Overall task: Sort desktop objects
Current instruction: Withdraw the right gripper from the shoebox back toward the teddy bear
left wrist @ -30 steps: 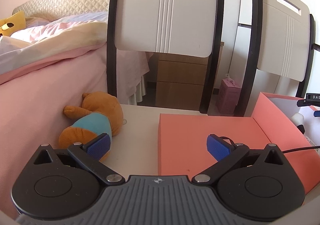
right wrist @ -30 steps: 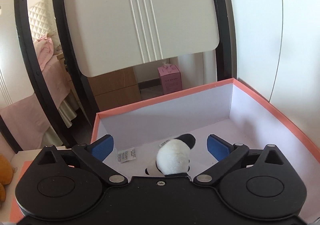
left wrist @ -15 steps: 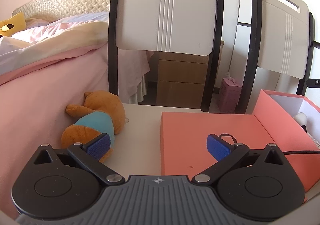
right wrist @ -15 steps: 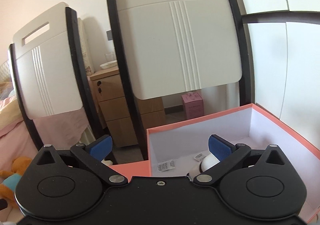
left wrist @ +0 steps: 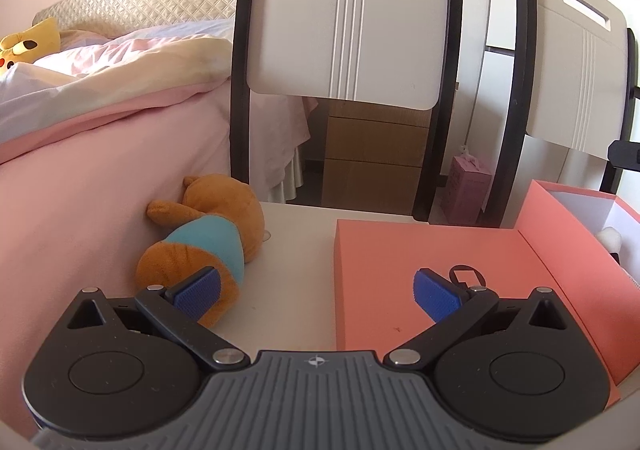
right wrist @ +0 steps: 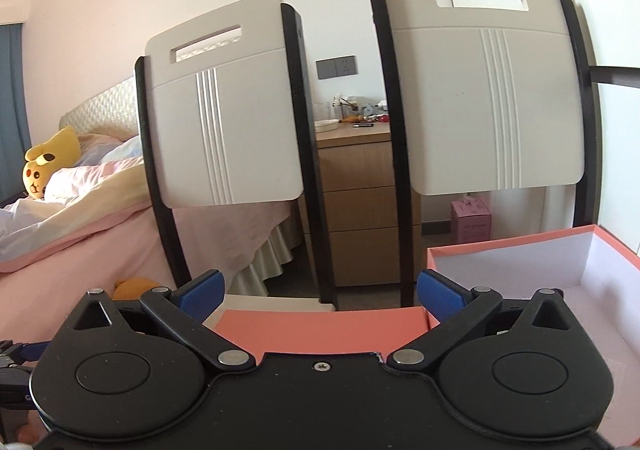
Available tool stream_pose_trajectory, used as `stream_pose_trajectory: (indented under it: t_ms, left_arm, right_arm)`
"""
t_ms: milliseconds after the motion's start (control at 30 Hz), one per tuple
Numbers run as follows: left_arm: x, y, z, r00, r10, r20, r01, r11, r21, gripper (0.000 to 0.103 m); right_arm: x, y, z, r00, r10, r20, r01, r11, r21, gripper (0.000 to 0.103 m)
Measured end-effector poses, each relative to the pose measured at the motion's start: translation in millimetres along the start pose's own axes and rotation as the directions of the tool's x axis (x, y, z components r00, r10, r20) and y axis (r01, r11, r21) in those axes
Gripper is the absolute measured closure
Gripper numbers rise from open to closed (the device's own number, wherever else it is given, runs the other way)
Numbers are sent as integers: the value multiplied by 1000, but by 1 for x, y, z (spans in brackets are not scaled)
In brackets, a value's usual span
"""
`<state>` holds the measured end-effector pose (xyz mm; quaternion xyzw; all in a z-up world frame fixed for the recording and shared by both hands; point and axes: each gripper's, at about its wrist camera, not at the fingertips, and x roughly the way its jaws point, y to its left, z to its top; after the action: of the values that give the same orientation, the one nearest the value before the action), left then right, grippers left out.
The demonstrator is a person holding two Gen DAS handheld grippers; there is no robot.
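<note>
Blue pads: both grippers are standing wide open and gripping nothing; the left gripper (left wrist: 316, 292) is hovering low over the tabletop (left wrist: 292, 250), the right gripper (right wrist: 320, 290) is hanging higher, above the coral lid (right wrist: 320, 324).
Nearest task thing: the orange plush toy (left wrist: 208, 234) in its teal shirt is lying on its side on the tabletop, at the left edge, pressed against the pink bedspread (left wrist: 80, 178); its lower end is sitting just beside the left gripper's left pad.
Step in hand (judged): the left gripper is lining up on the plush for a pick.
Doing it well: swing left so the toy's teal middle sits between the pads, come down low, close across the narrow body rather than a limb; soft fill is going to squash, so close fully before lifting.
Risk: the bedspread is crowding the toy's far side and a pad could snag the cloth.
Middle ground: the coral lid is lying flat on the tabletop, right of the plush.
Destination: the open coral box (left wrist: 560, 218) is sitting just right of the lid; something white and fluffy (left wrist: 610, 238) is showing inside it.
Farther: two white chair backs (left wrist: 348, 18), then a wooden drawer unit (right wrist: 356, 210).
</note>
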<state>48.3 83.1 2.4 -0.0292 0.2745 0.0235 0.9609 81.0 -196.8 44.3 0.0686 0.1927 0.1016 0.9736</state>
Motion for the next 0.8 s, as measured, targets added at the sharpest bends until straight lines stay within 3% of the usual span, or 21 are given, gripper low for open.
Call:
stream_pose_trajectory:
  t_ms: [433, 667, 800]
  left_arm:
    - [-7, 15, -13, 1000, 7, -11, -8, 1000, -19, 0]
    - [-9, 29, -22, 999, 19, -28, -20, 999, -46, 0]
    - [-10, 31, -23, 999, 14, -31, -16, 998, -54, 0]
  right_arm:
    - [-4, 41, -33, 993, 115, 11, -115, 993, -4, 1]
    - [5, 34, -58, 993, 101, -68, -99, 995, 29, 1]
    - [5, 31, -61, 992, 101, -70, -98, 994, 45, 1]
